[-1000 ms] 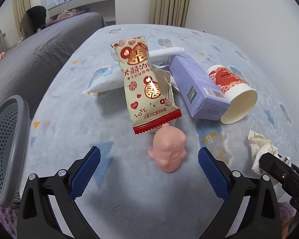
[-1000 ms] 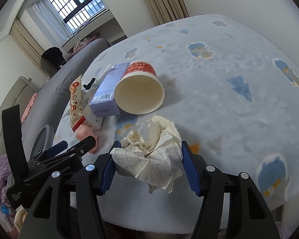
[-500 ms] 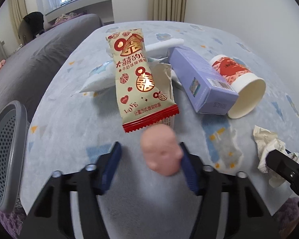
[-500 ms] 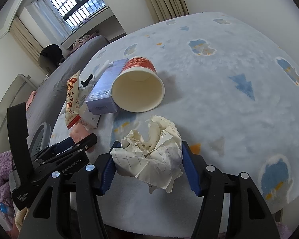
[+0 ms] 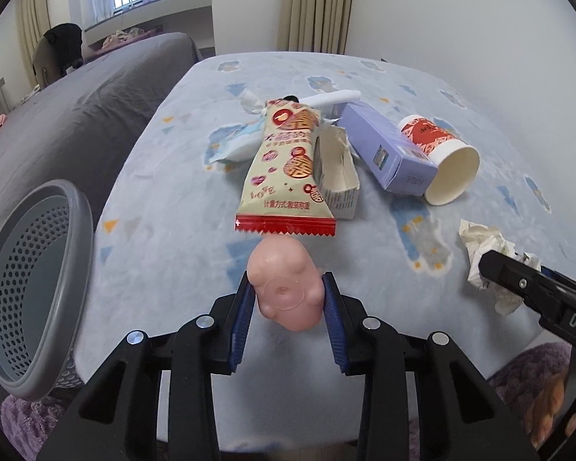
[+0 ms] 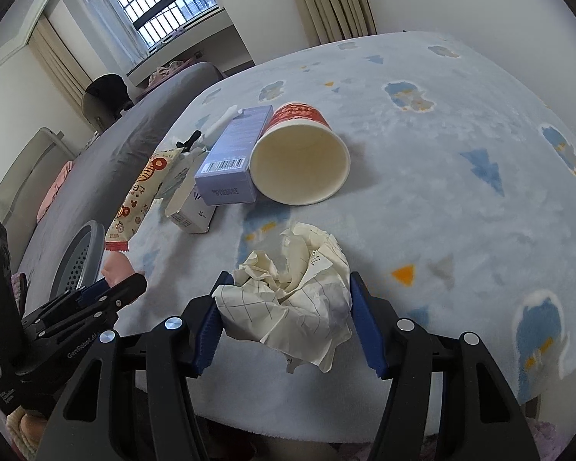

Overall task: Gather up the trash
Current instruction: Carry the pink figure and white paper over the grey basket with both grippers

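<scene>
Pale blue cloth (image 5: 165,230) with cloud and triangle prints covered the table, a grey sofa and a barred window behind it.

From the left wrist camera, the left gripper (image 5: 288,299) was closing its blue pads on a pink rubber figure (image 5: 286,288), which sat between them, pressed on both sides and raised off the cloth. Its long axis ran away from the camera, rounded head toward the far side. Just beyond it lay a cream snack wrapper (image 5: 286,176) with a red serrated edge, lengthwise near to far, resting partly on a torn white carton (image 5: 336,176). To the right, a lilac box (image 5: 388,153) lay slanted against a red-and-white paper cup (image 5: 441,161) on its side, mouth facing near-right. A grey perforated bin (image 5: 30,299) stood at the left table edge.

From the right wrist camera, the right gripper (image 6: 286,303) clamped a crumpled ball of paper (image 6: 292,299) between both pads at the near table edge. The cup's open mouth faced the camera beyond it. The left gripper with the pink figure showed at the lower left.
</scene>
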`<state>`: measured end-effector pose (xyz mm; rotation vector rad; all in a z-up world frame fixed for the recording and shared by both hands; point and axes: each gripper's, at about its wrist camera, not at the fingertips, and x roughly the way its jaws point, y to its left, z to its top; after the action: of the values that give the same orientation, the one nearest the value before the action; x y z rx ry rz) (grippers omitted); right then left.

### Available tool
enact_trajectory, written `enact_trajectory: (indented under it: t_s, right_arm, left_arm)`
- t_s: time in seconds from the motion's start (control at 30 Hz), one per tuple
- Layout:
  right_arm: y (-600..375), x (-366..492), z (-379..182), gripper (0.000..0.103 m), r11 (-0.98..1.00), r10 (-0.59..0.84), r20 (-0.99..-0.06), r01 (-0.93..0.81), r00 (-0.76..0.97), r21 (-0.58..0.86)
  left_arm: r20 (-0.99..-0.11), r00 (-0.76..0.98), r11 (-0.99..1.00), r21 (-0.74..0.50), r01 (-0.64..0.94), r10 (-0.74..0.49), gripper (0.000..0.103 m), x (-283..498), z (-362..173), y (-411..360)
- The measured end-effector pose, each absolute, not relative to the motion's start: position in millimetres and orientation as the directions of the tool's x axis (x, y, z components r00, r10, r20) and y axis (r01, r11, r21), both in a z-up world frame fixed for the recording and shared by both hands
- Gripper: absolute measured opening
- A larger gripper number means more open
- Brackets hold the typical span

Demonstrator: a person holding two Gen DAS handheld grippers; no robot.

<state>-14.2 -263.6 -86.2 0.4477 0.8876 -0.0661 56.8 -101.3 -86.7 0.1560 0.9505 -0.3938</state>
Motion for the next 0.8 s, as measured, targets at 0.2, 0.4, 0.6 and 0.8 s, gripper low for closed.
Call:
enact_trajectory:
  t_s: [0.2, 0.4, 0.6, 0.8]
  right_arm:
    - [-248, -16, -79, 0.059, 0.913, 0.122, -0.758, 0.227, 0.641, 0.339]
    - [-225, -16, -74, 0.059, 0.921, 0.138, -0.76, 0.2, 0.635, 0.334]
    - [-194, -9, -66, 0.059, 0.935, 0.169, -0.76, 0.143, 0.627, 0.326]
    - [-154, 11, -55, 0.058, 0.946, 0.22, -0.754, 0.054, 0.619, 0.321]
  left_arm:
    - [-0.833, 0.486, 0.915, -0.059, 0.398, -0.265, 0.035, 51, -90, -75]
    - [-0.817, 0.526, 0.934, -0.042, 0.356, -0.237, 0.035, 48, -80, -46]
    - [-0.789, 0.576, 0.951, -0.035, 0.306, -0.215, 0.035, 47, -63, -15]
    - [-0.781, 0.601, 0.971, -0.025, 0.237, -0.167, 0.035, 50, -57, 25]
